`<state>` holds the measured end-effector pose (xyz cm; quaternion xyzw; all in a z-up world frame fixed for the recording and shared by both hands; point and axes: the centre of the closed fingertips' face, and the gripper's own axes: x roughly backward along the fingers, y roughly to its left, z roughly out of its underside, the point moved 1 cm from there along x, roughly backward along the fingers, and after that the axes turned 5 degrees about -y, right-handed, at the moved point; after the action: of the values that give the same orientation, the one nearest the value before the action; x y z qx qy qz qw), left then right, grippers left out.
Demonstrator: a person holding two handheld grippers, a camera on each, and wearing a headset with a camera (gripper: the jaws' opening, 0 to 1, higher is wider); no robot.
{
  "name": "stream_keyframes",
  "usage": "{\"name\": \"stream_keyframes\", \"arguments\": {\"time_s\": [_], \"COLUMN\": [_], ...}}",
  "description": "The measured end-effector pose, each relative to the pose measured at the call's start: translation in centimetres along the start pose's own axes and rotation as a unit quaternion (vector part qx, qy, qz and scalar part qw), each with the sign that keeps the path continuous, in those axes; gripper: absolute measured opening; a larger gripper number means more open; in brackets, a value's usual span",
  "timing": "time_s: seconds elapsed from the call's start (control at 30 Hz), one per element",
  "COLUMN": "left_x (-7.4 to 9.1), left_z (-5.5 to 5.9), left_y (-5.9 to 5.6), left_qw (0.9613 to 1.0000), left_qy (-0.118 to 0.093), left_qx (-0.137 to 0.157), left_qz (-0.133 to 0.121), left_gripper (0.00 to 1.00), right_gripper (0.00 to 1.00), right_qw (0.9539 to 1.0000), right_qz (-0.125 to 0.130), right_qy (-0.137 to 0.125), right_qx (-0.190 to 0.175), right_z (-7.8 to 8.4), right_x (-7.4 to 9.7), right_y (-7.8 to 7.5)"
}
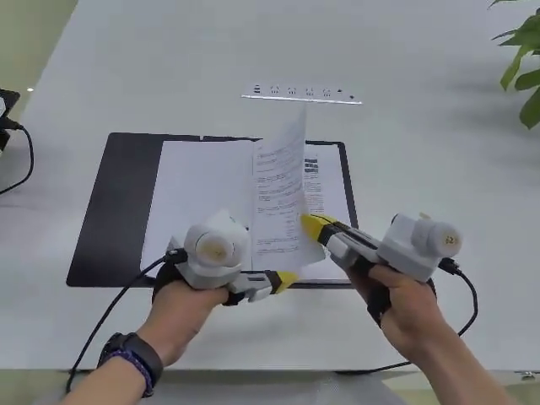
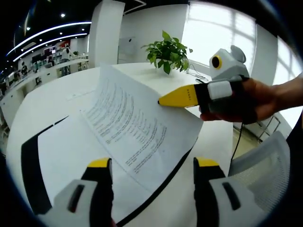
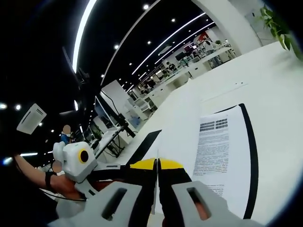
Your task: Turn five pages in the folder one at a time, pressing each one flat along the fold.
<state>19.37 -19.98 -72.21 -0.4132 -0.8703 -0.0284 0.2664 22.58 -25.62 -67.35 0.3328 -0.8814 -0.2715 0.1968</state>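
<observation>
Folder (image 1: 114, 211) lies open and flat on the white counter (image 1: 439, 152), mid-frame in the head view. Black cover at the left, white sheets on the left half, a printed sheet (image 1: 325, 190) on the right half.

One page (image 1: 278, 190) stands nearly upright over the fold, with text visible on it. It is held by the right claw (image 1: 312, 226) at its lower right edge. In the right gripper view the right claw (image 3: 157, 166) is pressed together, and the page edge runs up between the yellow tips. The folder (image 3: 250, 156) lies to the right of frame there.

At lower centre of the head view, the left claw (image 1: 281, 280) sits near the folder's bottom edge, below the raised page. I can't tell from that view whether it touches the page. In the left gripper view the left claw (image 2: 152, 165) is spread wide and grips nothing. The page (image 2: 132, 125) slants across mid-frame beyond it. The right claw (image 2: 182, 96) has its yellow tip on the page edge at centre right.

A power strip (image 1: 299, 93) lies on the counter above the folder, apart from it. Leaves of a plant (image 1: 523, 59) show in the upper right corner. Cables (image 1: 105, 316) trail from both claws toward the bottom of frame. There is a dark wristband (image 1: 131, 354) on the left wrist at lower left.
</observation>
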Motion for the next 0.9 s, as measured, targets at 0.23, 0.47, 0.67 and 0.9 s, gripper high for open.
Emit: {"name": "stream_keyframes", "arguments": {"time_s": [0.23, 0.47, 0.67, 0.9], "left_x": [2.0, 3.7, 5.4, 7.5], "left_z": [-0.3, -0.4, -0.1, 0.4], "left_y": [1.2, 2.2, 2.4, 3.6], "left_qw": [0.9998, 0.9994, 0.9989, 0.9978], "left_qy": [-0.010, -0.018, -0.024, -0.028], "left_qx": [0.004, 0.004, 0.008, 0.016], "left_qz": [-0.017, -0.030, -0.039, -0.058], "left_gripper": [0.69, 0.69, 0.69, 0.69], "right_gripper": [0.00, 0.00, 0.00, 0.00], "right_qw": [0.9999, 0.9997, 0.9993, 0.9984], "right_qz": [-0.010, -0.024, -0.038, -0.053], "right_qy": [0.000, -0.002, -0.001, -0.003], "right_qx": [0.003, 0.001, -0.004, -0.019], "right_z": [0.2, 0.4, 0.6, 1.0], "right_x": [-1.2, -2.6, -4.2, -6.0], "right_y": [1.6, 3.3, 4.8, 6.3]}}
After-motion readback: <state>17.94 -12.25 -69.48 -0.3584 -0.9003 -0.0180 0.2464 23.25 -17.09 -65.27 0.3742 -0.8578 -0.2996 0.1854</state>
